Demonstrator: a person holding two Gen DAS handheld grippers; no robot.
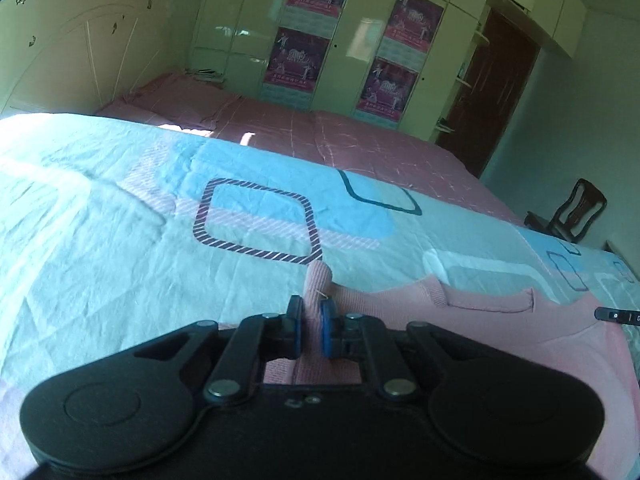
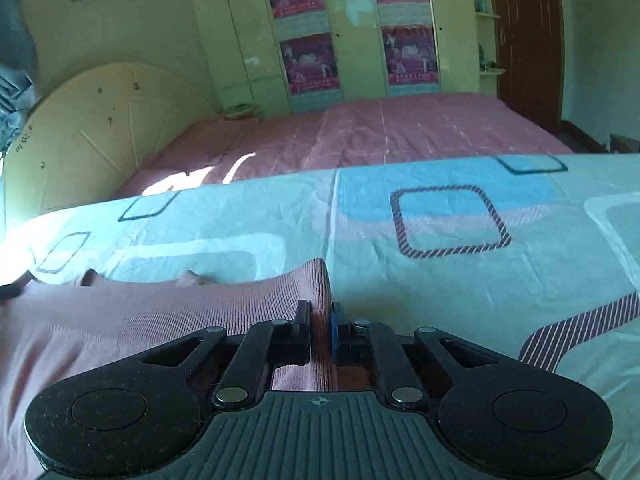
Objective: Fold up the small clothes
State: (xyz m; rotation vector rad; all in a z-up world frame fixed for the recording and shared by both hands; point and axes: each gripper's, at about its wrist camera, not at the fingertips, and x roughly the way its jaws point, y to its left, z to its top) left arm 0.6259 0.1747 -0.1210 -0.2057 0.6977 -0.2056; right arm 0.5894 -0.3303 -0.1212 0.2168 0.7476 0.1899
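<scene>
I tilt both down: left hand-held gripper (image 1: 311,312) and right hand-held gripper (image 2: 320,316) each clamp the pink top (image 1: 500,320) on the bed (image 1: 120,220).

Both wrist cameras, low, share the bedspread (image 1: 120,208).

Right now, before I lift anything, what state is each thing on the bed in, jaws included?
Pink knit garment: lying spread on the bedsheet, pinched at two edges.
Left gripper: jaws shut on the garment's fabric.
Right gripper: jaws shut on the garment's ribbed edge.
Patterned bedsheet: spread flat, lightly creased.
Wardrobe doors: closed.
</scene>
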